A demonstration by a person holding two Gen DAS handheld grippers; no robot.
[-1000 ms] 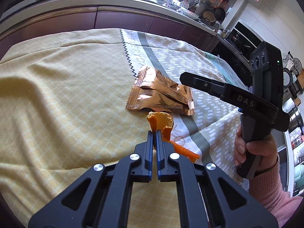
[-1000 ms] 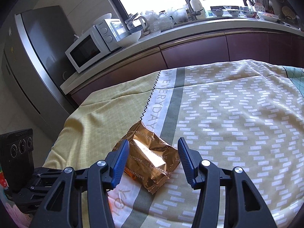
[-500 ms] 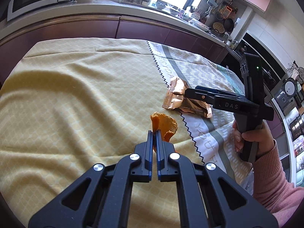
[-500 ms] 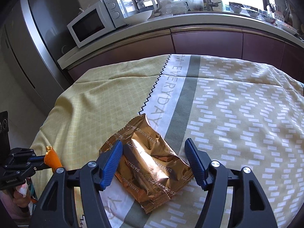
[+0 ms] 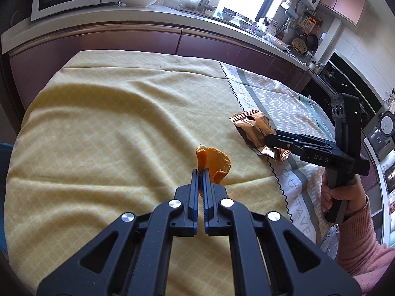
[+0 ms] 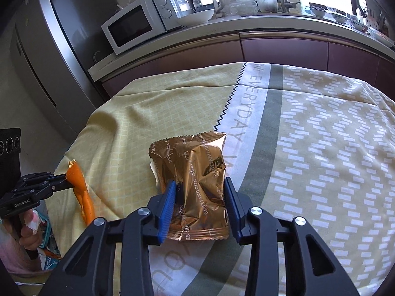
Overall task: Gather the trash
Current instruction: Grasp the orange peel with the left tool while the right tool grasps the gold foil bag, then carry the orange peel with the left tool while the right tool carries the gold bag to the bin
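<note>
My left gripper [image 5: 201,172] is shut on a strip of orange peel [image 5: 213,163] and holds it above the yellow part of the tablecloth; the peel hangs down in the right wrist view [image 6: 80,187]. A crumpled gold snack wrapper [image 6: 195,172] lies on the cloth near the zigzag seam. My right gripper [image 6: 200,185] is open, its jaws on either side of the wrapper's near half, close to its edges. The wrapper [image 5: 254,128] and the right gripper [image 5: 271,138] also show in the left wrist view.
The table is covered by a cloth [image 6: 321,135], yellow on the left and patterned on the right. A kitchen counter [image 5: 148,17] with a microwave [image 6: 138,24] runs behind it. A fridge [image 6: 49,49] stands at the left. A bag with trash [image 6: 47,244] hangs below the table's left edge.
My left gripper has carried the peel left, away from the wrapper. My right gripper has moved forward over the wrapper and its jaws have narrowed around it.
</note>
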